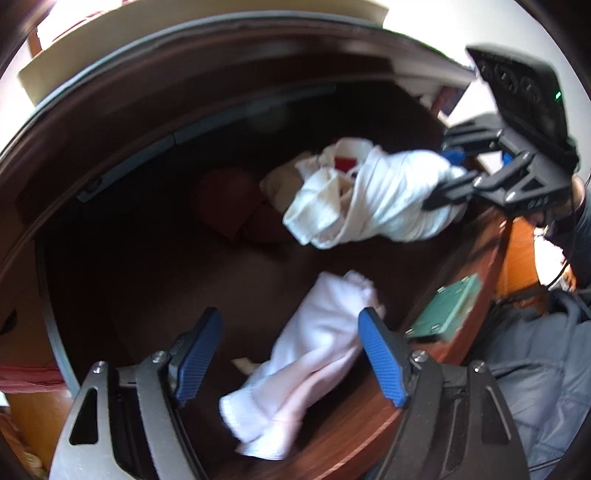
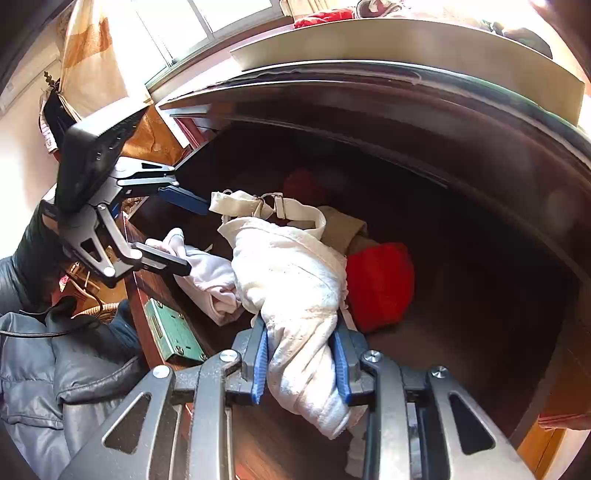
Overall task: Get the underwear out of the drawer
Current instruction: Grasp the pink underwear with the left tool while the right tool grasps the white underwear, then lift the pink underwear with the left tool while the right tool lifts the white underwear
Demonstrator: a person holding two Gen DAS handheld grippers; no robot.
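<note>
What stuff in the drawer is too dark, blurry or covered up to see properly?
- Back of the dark wooden drawer, left wrist view: in shadow; a reddish lump there stays unidentifiable.
- Red fabric item, right wrist view: partly covered by the cream-white garment; its type is unclear.
- Pale pink cloth, left wrist view: blurred, so no seams or shape show.

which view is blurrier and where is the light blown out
Left wrist view: motion blur smears the pink garment and the drawer's front edge; the drawer interior is deep shadow. Right wrist view: sharper on the white garment, but the window is blown out; fisheye bends the drawer's edges in both.
</note>
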